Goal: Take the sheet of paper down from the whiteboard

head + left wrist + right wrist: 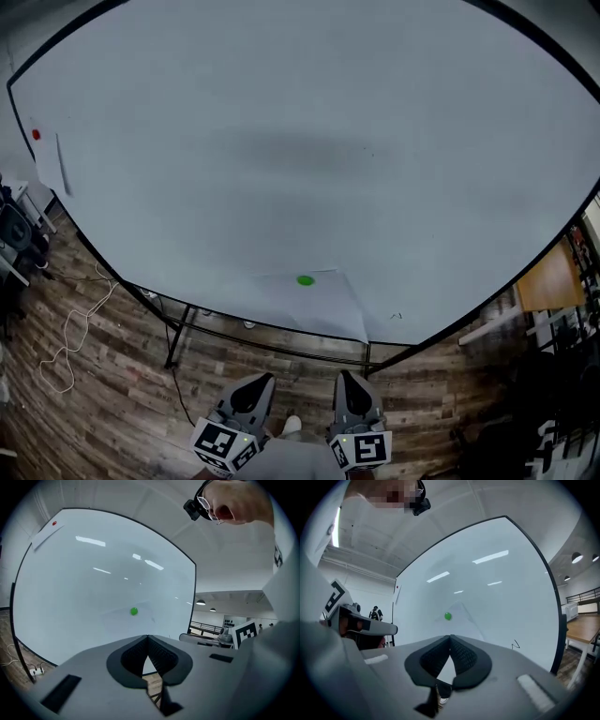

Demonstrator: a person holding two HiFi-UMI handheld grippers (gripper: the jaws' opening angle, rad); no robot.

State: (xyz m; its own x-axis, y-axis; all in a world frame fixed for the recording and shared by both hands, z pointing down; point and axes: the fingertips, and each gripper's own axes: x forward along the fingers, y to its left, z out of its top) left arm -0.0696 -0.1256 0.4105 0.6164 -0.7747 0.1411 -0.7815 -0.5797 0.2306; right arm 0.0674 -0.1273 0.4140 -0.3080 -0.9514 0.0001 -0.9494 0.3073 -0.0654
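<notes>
A white sheet of paper (pixel 314 307) hangs low on the big whiteboard (pixel 309 141), pinned by a green magnet (pixel 305 279). My left gripper (pixel 260 381) and right gripper (pixel 346 377) sit side by side at the bottom of the head view, short of the board and apart from the sheet. Both are shut with nothing between the jaws. The left gripper view has the shut left gripper (pixel 147 637) below the green magnet (pixel 134 611). From the right gripper (pixel 451 637), also shut, the green magnet (pixel 448 616) and the sheet (pixel 464 623) lie straight ahead.
A second sheet (pixel 52 164) under a red magnet (pixel 36 134) hangs at the board's upper left. The board's black stand (pixel 178 339) rests on a wood floor with a white cable (pixel 70 342). A wooden desk (pixel 548 279) is at the right, a chair (pixel 19 234) at the left.
</notes>
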